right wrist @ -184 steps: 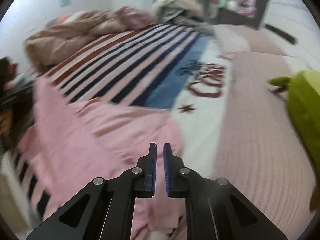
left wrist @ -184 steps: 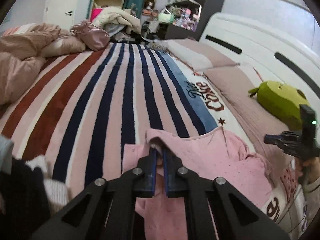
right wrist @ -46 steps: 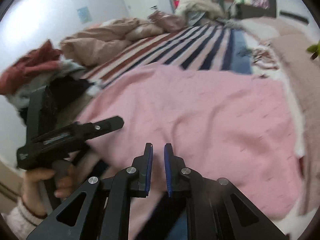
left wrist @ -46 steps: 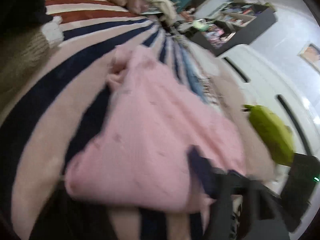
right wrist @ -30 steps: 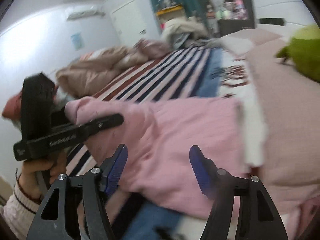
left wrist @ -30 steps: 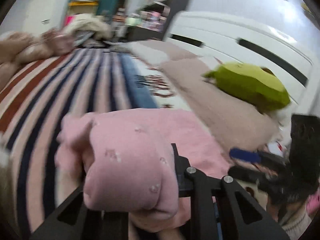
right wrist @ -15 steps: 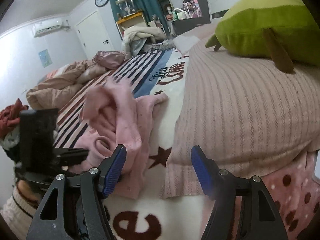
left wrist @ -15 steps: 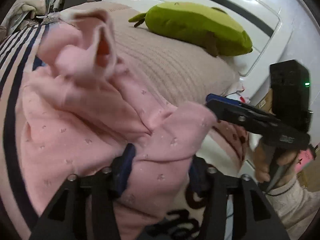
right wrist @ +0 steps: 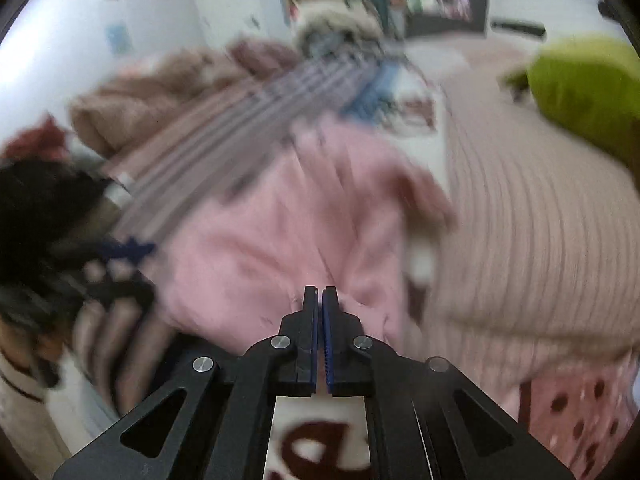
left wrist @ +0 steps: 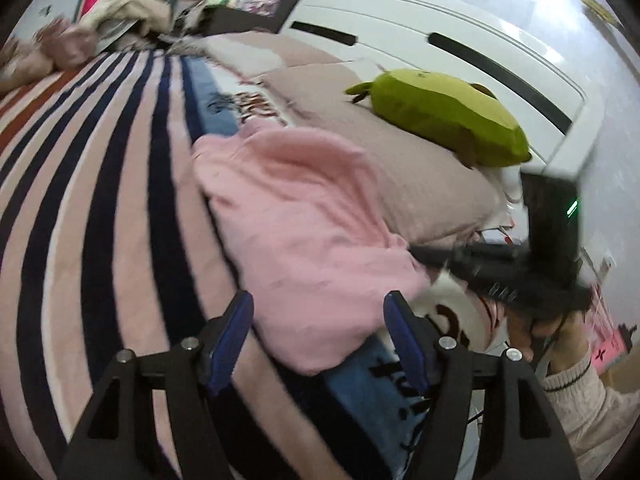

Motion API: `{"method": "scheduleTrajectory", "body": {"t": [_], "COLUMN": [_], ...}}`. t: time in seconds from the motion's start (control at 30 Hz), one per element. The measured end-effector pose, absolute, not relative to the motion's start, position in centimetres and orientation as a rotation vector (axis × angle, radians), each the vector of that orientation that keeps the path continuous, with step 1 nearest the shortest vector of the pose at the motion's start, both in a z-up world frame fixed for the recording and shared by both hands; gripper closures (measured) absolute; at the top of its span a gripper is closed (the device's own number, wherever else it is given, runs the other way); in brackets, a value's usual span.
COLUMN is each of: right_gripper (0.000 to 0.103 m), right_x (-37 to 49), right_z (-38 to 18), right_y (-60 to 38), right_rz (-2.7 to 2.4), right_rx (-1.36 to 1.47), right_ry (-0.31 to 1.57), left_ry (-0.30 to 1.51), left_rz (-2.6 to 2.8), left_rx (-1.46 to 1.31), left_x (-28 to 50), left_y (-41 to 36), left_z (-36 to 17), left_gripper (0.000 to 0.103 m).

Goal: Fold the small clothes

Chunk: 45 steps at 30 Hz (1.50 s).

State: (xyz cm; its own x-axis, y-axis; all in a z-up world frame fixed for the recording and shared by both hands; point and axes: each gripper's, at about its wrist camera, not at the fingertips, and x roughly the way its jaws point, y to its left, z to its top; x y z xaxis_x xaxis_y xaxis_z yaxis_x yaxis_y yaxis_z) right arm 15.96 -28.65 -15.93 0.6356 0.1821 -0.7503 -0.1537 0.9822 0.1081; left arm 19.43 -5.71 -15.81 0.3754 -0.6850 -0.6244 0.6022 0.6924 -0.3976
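Soft pink knit garment [left wrist: 312, 216] lay bundled beside green plush pillow [left wrist: 440, 120], unfinished; left tongs [left wrist: 318, 332] had just opened, empty; right tongs [right wrist: 320, 300] shut, seemingly empty.

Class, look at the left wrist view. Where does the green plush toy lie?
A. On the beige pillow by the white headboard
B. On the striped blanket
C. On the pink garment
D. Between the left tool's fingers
A: the green plush toy rests on the beige pillow next to the white headboard, clear of the pink garment.
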Motion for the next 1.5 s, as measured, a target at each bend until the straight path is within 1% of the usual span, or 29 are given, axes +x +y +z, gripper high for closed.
{"method": "scheduleTrajectory", "body": {"t": [0.07,0.13,0.17,0.2,0.23,0.27,0.3,0.4,0.43,0.47,0.5,0.63,0.67,0.73,0.77,0.83,0.93,0.97,1.0,1.03,1.13,1.17,1.2,1.23,1.27,1.33,1.4,1.47,1.5], "right_gripper": [0.103,0.103,0.099,0.08,0.067,0.041,0.028,0.025,0.022,0.012,0.008,0.008,0.01,0.031,0.05,0.062,0.065,0.066,0.066,0.065,0.054,0.046,0.046,0.046,0.048,0.059,0.082,0.092,0.092], "right_x": [16.1,16.1,16.2,16.5,16.9,17.7,18.7,23.4,24.6,26.2,27.7,31.4,31.9,32.2,32.4,32.3,32.0,31.8,31.8,32.0,32.2,32.1,31.9,31.7,31.3,30.9,31.0,31.8,32.0], "right_z": [-18.0,-17.3,-16.2,-14.8,-14.0,-12.9,-12.3,-12.5,-12.6,-13.0,-13.7,-16.4,-16.9,-17.6,-18.0,-18.7,-19.4,-19.9,-20.3,-20.4,-19.6,-18.8,-18.1,-17.2,-16.2,-14.7,-14.5,-15.5,-15.9], "right_y": [-29.0,-29.3,-29.6,-29.9,-30.2,-30.5,-30.5,-30.7,-30.7,-30.4,-30.5,-31.1,-31.1,-30.8,-31.0,-31.7,-34.2,-35.2,-35.7,-35.8,-35.2,-35.0,-34.9,-35.0,-35.1,-35.3,-34.6,-34.2,-33.8], "right_rz": [0.177,0.192,0.2,0.204,0.202,0.186,0.165,0.144,0.163,0.176,0.162,0.264,0.289,0.313,0.337,0.374,0.493,0.527,0.526,0.509,0.421,0.379,0.337,0.308,0.276,0.192,0.117,0.115,0.089], "right_rx": [0.026,0.047,0.067,0.09,0.098,0.098,0.088,0.063,0.061,0.054,0.045,0.142,0.156,0.193,0.245,0.344,0.59,0.715,0.761,0.763,0.674,0.619,0.565,0.521,0.485,0.372,0.206,0.148,0.107], "right_ry": [0.941,0.92,0.891,0.849,0.82,0.793,0.787,0.847,0.85,0.863,0.89,0.995,1.011,1.03,1.04,1.044,1.004,0.989,0.982,0.986,0.99,0.971,0.943,0.911,0.877,0.824,0.851,0.915,0.93], "left_ry": [0.863,0.863,0.857,0.853,0.844,0.839,0.832,0.823,0.824,0.825,0.828,0.841,0.844,0.853,0.856,0.867,0.882,0.888,0.906,0.934,0.992,0.992,0.991,0.993,0.996,0.987,0.97,0.951,0.935], "left_rz": [-0.813,-0.808,-0.809,-0.812,-0.82,-0.822,-0.824,-0.831,-0.833,-0.832,-0.829,-0.819,-0.818,-0.815,-0.814,-0.814,-0.866,-0.885,-0.914,-0.951,-0.96,-0.962,-0.965,-0.966,-0.97,-0.964,-0.972,-0.98,-0.986], "left_rx": [-0.128,-0.144,-0.154,-0.161,-0.171,-0.174,-0.176,-0.189,-0.195,-0.197,-0.196,-0.197,-0.203,-0.219,-0.225,-0.245,-0.3,-0.316,-0.337,-0.357,-0.367,-0.373,-0.38,-0.381,-0.385,-0.359,-0.345,-0.352,-0.352], "left_x": [20.0,20.4,20.6,20.5,20.7,20.7,20.8,21.1,21.3,21.3,21.4,22.1,22.3,22.8,23.0,23.5,24.2,24.3,24.6,24.9,25.5,25.4,25.4,25.4,25.3,24.9,24.4,23.7,23.1], "left_y": [-5.2,-5.0,-4.8,-4.7,-4.5,-4.8,-4.7,-4.4,-4.3,-4.3,-4.2,-3.8,-3.7,-3.4,-3.3,-3.3,-3.5,-3.5,-3.9,-4.6,-6.6,-6.8,-7.1,-7.4,-7.6,-7.8,-7.8,-7.3,-6.9], "left_z": [-16.4,-16.6,-16.6,-16.4,-16.2,-16.1,-15.9,-15.7,-15.8,-15.8,-16.0,-16.8,-17.0,-17.4,-17.6,-17.9,-18.4,-18.6,-19.0,-19.5,-21.1,-21.2,-21.3,-21.3,-21.2,-21.1,-20.6,-19.8,-19.3], "left_gripper": [0.039,0.039,0.039,0.039,0.039,0.039,0.039,0.038,0.038,0.038,0.038,0.038,0.038,0.038,0.038,0.038,0.038,0.036,0.03,0.028,0.028,0.028,0.028,0.038,0.044,0.059,0.066,0.07,0.073]}}
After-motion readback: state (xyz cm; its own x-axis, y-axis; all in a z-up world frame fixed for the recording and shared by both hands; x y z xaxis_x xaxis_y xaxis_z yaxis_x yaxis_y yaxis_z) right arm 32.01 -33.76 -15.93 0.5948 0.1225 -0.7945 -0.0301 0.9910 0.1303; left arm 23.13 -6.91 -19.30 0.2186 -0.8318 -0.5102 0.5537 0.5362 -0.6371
